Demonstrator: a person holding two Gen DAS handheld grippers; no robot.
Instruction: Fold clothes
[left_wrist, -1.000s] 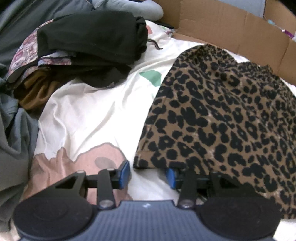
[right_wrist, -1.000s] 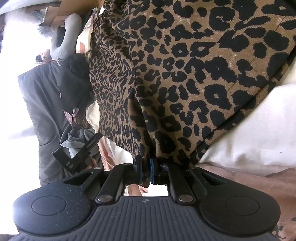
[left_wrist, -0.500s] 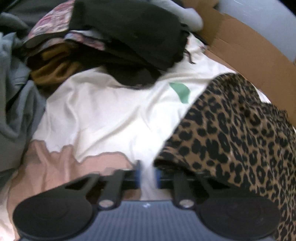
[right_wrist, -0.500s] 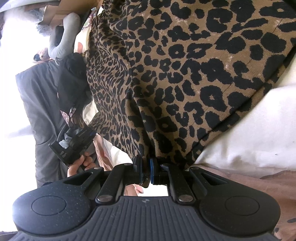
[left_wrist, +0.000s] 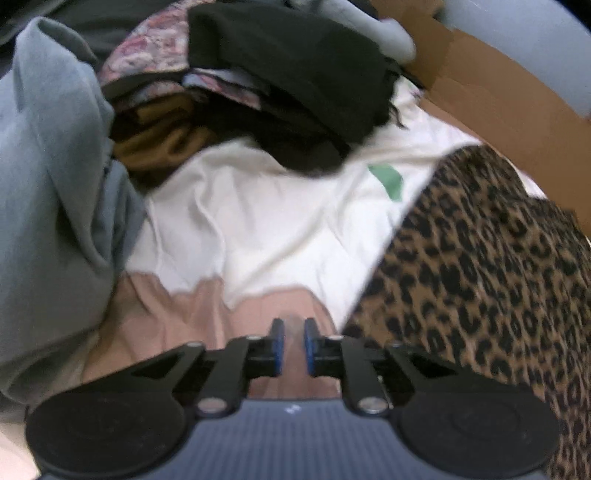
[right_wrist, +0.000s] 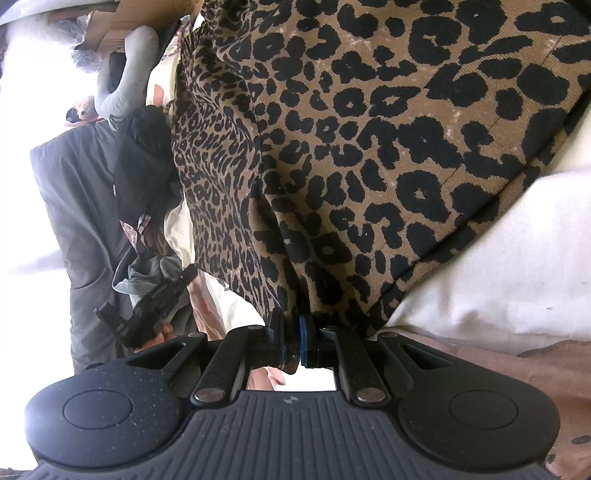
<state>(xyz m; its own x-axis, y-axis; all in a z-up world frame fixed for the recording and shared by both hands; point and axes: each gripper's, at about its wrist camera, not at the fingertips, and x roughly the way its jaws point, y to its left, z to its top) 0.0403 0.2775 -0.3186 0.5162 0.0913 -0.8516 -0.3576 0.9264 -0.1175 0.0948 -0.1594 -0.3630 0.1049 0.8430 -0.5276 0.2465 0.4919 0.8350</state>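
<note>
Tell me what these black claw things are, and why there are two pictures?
They are grabbers, one in each of a person's hands, each carrying a small camera that looks along its two fingers. One picture comes from the left grabber: its jaws are opening, with nothing between them, over a cream and pink sheet. The other comes from the right grabber, pinched shut on the edge of a leopard cloth. A pile of clothes waits further back, beside a cardboard box. The job is folding clothes.
</note>
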